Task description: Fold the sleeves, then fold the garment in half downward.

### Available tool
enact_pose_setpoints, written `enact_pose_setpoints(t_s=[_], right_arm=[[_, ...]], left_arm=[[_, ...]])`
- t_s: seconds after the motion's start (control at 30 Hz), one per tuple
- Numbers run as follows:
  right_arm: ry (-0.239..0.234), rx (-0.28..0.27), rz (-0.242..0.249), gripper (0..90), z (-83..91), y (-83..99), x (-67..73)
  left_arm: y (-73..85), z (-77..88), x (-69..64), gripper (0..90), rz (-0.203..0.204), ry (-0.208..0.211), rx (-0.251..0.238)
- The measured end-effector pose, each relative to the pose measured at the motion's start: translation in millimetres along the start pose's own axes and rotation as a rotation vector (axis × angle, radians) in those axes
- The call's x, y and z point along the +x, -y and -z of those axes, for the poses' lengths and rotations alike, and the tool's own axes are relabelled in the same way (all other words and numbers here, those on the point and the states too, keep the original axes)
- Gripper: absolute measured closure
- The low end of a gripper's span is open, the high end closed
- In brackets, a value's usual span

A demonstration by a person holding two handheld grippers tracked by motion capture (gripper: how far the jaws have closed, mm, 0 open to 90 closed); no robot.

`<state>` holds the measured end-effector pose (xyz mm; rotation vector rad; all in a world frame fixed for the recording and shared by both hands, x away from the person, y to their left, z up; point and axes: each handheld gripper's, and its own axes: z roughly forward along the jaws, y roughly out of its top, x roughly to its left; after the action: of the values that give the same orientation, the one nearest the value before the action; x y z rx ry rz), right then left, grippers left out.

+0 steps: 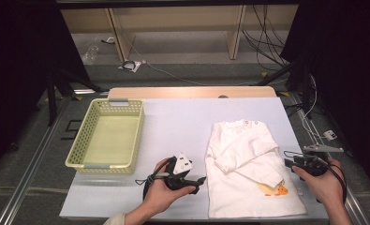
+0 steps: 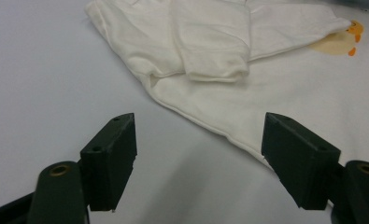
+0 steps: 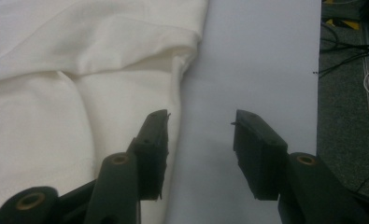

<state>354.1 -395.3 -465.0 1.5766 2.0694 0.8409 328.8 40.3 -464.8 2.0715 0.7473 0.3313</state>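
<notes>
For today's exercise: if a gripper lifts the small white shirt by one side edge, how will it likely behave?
The white shirt would probably droop and unfold: it is thin cloth with soft creases, and both sleeves lie folded loosely across its front. It looks light for its size. Pushed, it would likely bunch up on the white table cover rather than slide whole.

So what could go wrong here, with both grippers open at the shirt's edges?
The left gripper sits at the white shirt hem; closing flat may catch only the top layer. The sleeves lie folded loosely across the front and could slide open on lifting. The right gripper straddles the side edge, mostly over bare table, and might miss the cloth.
</notes>
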Motion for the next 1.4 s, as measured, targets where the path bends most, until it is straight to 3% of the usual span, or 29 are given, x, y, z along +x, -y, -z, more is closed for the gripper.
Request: enact_pose_setpoints(t_s=[0.53,1.07,1.4], right_arm=[[0.000,-0.005,-0.012,55.6,1.1,-1.3,1.5],[-0.003,-0.006,-0.009,55.0,1.3,-2.8,3.1],[-0.026,0.031,-0.016,60.2,-5.0,-2.4,9.7]], left_arm=[[0.4,4.8,5.1,26.5,0.006,0.000,-0.017],[-1.9,3.4,2.1,27.0,-0.009,0.000,-0.014],[-10.2,-17.5,-5.3,36.4,-0.040,0.019,0.052]])
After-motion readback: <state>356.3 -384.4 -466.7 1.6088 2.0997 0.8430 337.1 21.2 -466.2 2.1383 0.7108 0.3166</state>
